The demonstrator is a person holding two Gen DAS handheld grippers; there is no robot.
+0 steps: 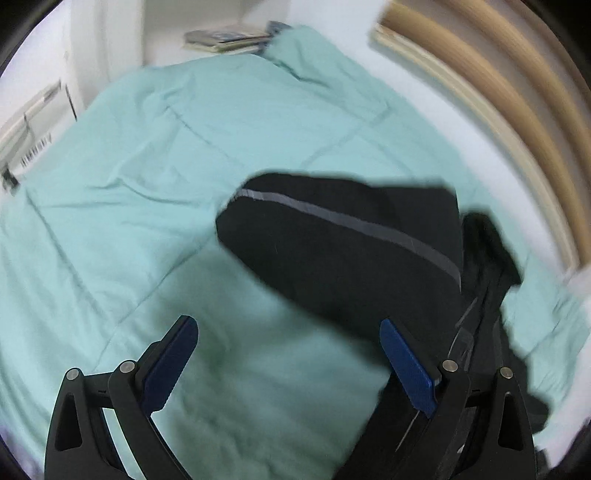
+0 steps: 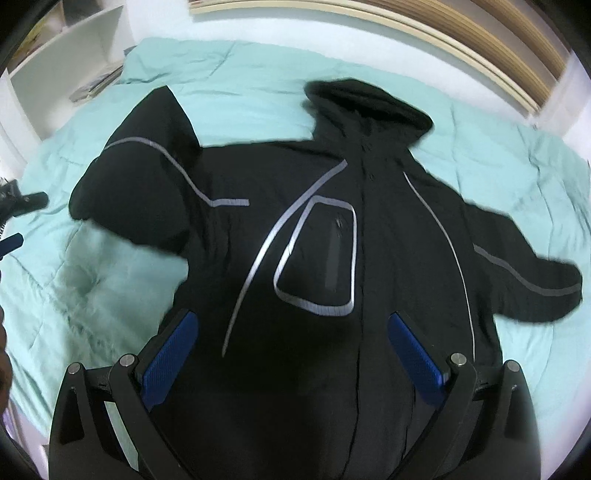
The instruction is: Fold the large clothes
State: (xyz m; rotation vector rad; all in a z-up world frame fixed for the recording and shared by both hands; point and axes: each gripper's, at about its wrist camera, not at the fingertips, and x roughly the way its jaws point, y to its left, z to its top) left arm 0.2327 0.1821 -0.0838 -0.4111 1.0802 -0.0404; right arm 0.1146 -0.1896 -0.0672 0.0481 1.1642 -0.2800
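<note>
- The right gripper (image 2: 291,332) has its blue-padded fingers (image 2: 168,360) spread wide and pinches nothing; it hangs over the lower front of the black jacket (image 2: 332,258).
- The jacket lies face up on a mint-green quilt (image 2: 240,92) on the bed; its long axis runs from the hem at 6 o'clock to the hood (image 2: 365,103) at 12 o'clock.
- One sleeve (image 2: 524,273) stretches toward 3 o'clock; the other sleeve (image 2: 147,155) is bent up toward 10 o'clock.
- Grey reflective piping outlines a chest pocket (image 2: 321,254) at the centre.
- The left gripper (image 1: 288,332) is likewise spread and empty, above the quilt (image 1: 147,184), with a black sleeve (image 1: 340,236) at 1 o'clock.
- A white shelf (image 2: 70,48) at 10 o'clock holds a stack of books (image 2: 96,86); titles are too blurred to read.
- The wooden headboard (image 2: 461,33) curves along 1 o'clock.
</note>
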